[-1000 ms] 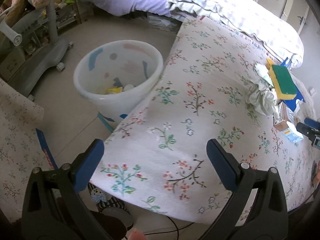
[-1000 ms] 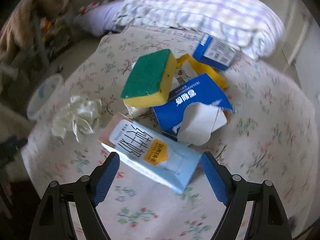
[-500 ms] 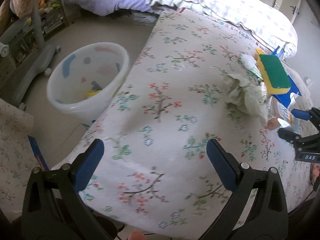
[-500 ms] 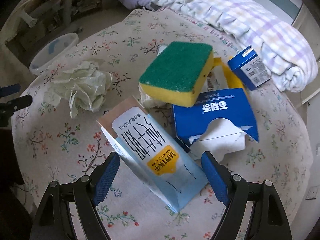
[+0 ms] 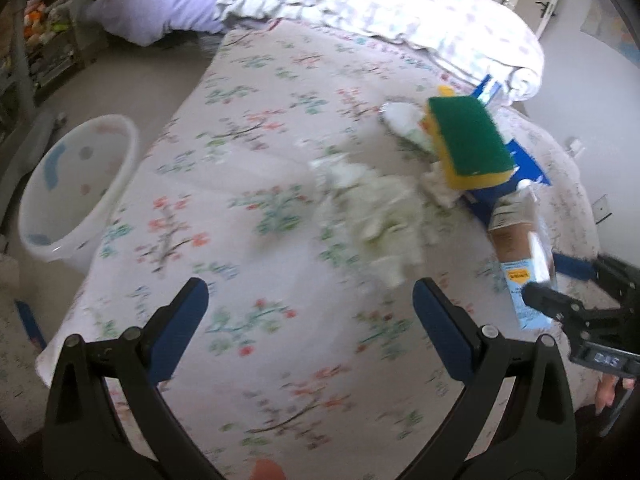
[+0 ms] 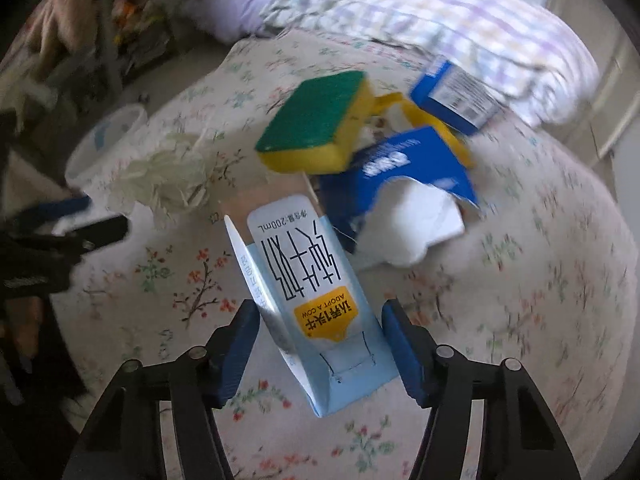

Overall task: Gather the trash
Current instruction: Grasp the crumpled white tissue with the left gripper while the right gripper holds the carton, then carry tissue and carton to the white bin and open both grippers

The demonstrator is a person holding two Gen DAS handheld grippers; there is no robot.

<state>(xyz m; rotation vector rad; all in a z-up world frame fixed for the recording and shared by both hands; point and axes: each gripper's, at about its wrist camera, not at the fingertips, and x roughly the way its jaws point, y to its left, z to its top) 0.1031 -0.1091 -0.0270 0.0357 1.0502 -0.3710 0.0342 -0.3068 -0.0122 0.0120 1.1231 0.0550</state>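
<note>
Floral bed spread wide, white bin on the floor off its edge, open room between. Crumpled tissue just ahead of the left gripper, jaws wide and empty. Milk carton lying between the right gripper jaws, now closing; long axis running away from them toward the sponge. Pads seemingly not yet pressing.
</note>
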